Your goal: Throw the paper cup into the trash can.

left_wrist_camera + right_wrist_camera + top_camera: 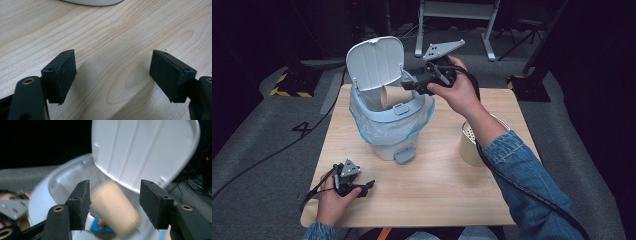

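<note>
The paper cup (390, 96) tumbles into the open bin (388, 120) — the right gripper (413, 86) hangs over the rim, jaws apart, nothing pinched. Looks light, thin-walled, easily crushed — best taken gently across its sides. The left gripper (368, 185) rests released on the table (437, 190).

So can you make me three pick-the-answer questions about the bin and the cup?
1. Where is the tan paper cup?
A. in the open mouth of the white plastic pedal bin
B. on the floor
C. under the table

2. What colour is the bin's raised lid?
A. red
B. white
C. green

3. How do the jaws of the left hand-held gripper stand?
A. shut on a cup
B. shut on a spoon
C. open, nothing between them

Answers: 1 A, the high view shows the cup at the bin's opening. 2 B, the lid looks white. 3 C, bare wooden table shows between the jaws.
</note>
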